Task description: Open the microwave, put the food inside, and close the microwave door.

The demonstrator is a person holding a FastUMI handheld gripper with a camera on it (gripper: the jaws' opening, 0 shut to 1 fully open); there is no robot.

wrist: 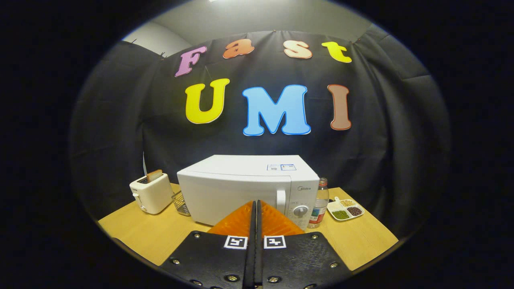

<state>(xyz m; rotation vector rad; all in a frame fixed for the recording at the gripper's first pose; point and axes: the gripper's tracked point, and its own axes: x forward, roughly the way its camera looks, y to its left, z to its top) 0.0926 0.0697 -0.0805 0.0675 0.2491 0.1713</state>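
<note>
The microwave (249, 188) sits in the middle of the wooden table (144, 233), and its door is shut. So the job looks like it is at the very start: the first step, opening the door, is not done yet.

The gripper (255, 208) points straight at the microwave, from a little way back. Its two fingers are pressed flat together, with no gap between them, and they hold nothing.

The door handle (281, 199) is a small upright bar on the front of the microwave, just beside the round knob (300, 211). It is beyond the fingertips and a bit to their right. I think the next move is to go forward to that handle, open the fingers a little, catch the handle and pull the door out. The pull has to swing wide, because the door looks like it hinges on the far side from the handle.

The food tray (345, 208) lies on the table to the right of the microwave. It has little heaps of food in its sections. A bottle (320, 202) stands between the microwave and the tray, close to the microwave's corner, so it could get bumped when the tray is picked up.

To the left of the microwave stands a toaster (151, 193) with bread in it. A small wire basket (181, 204) sits between the toaster and the microwave.
</note>
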